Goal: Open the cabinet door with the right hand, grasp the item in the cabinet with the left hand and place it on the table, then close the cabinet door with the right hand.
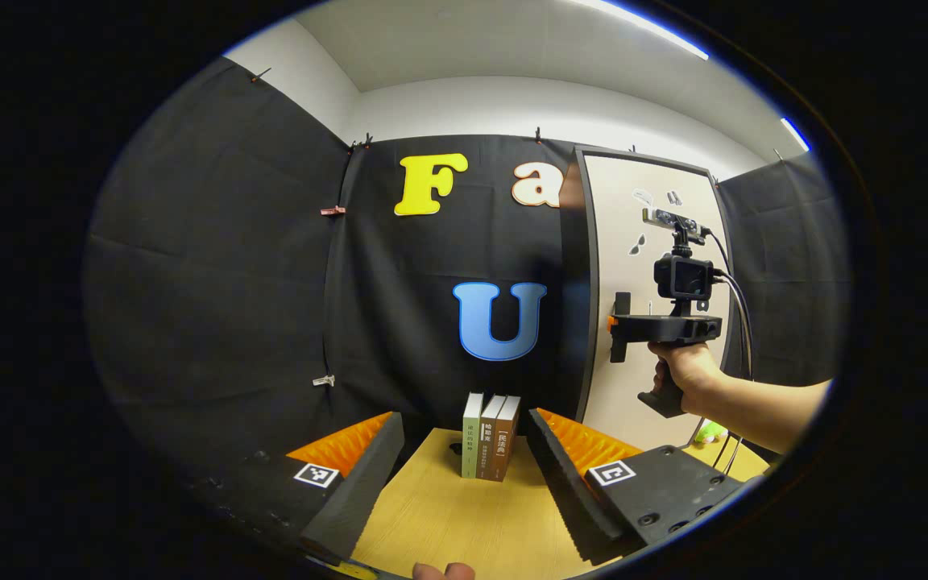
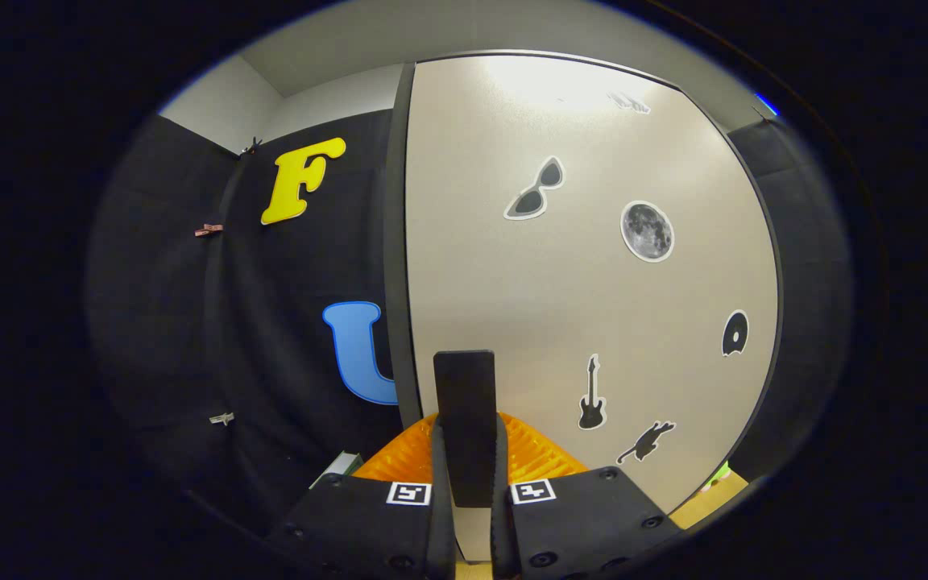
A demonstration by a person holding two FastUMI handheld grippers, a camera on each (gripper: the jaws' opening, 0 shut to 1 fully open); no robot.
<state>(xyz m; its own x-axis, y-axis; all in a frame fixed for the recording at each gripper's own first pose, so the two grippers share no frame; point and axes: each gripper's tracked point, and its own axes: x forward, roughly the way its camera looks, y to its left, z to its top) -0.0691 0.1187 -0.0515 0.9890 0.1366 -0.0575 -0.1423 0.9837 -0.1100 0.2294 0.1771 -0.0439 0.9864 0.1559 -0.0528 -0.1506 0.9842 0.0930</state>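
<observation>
left tongs (image 1: 464, 483): jaws wide apart, nothing between them, hovering over the table (image 1: 464, 524).
books (image 1: 490, 437): three, upright, just ahead of the left tips, centred in the gap; not the cabinet's item, as I judge.
right tongs (image 2: 468, 475): both fingers pressed on the door handle (image 2: 465, 427); the left gripper view shows them at (image 1: 621, 326), held by a hand (image 1: 685, 374).
door (image 2: 585, 266): pale panel with stickers, dark edge, beyond the right tips; how far open, cannot tell.
item: cabinet interior hidden; position unknown.
risk 1: handle is narrow; an off-axis pull could slip it from the fingers.
risk 2: door swing may sweep toward the books or the left tongs.
risk 3: left reach started early could meet the door edge.
</observation>
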